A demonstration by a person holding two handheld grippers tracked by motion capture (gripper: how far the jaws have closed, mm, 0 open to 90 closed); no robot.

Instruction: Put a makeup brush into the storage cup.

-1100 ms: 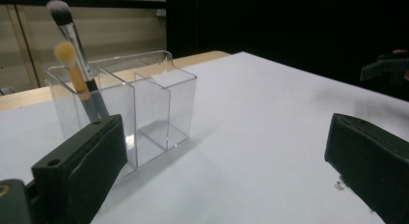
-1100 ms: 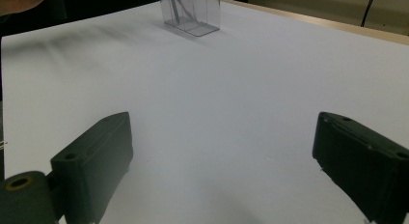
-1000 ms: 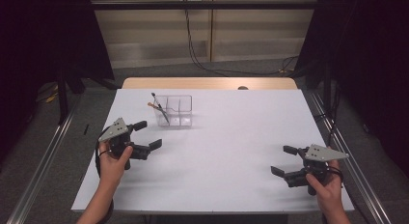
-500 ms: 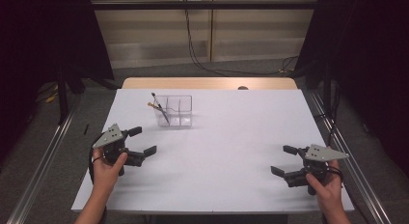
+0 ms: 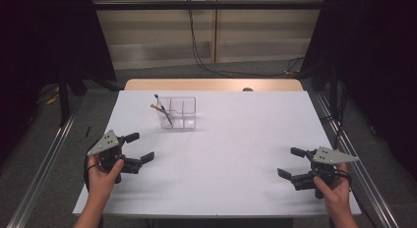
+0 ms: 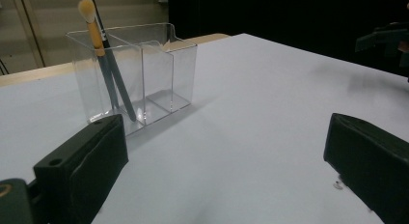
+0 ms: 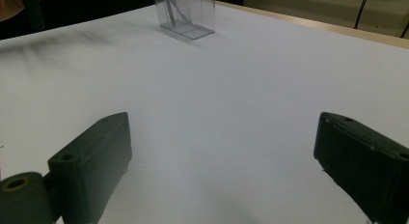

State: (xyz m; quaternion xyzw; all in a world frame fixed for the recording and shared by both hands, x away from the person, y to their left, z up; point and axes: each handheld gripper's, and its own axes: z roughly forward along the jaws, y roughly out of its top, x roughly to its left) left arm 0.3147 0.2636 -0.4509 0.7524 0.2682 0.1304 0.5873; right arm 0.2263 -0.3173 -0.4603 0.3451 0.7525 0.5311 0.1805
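Note:
A clear plastic organizer point(image 5: 177, 112) with several compartments stands on the white table point(image 5: 231, 139), toward the back left. Two brushes point(image 5: 162, 109) lean in its left compartment; in the left gripper view one brush point(image 6: 96, 38) has an orange handle with a pale tip, beside a blue-grey one. My left gripper point(image 5: 139, 147) rests near the table's left front, open and empty, its jaws pointing right. My right gripper point(image 5: 290, 162) sits at the right front, open and empty, jaws pointing left. In the right gripper view the organizer point(image 7: 185, 14) stands far off.
A wooden strip point(image 5: 211, 84) runs along the table's back edge. Metal rails point(image 5: 39, 174) flank the table on the floor. Cables point(image 5: 206, 51) hang by the back wall. Black curtains close both sides.
My left gripper has drawn back toward the table's front left, away from the organizer. The right gripper has stayed put.

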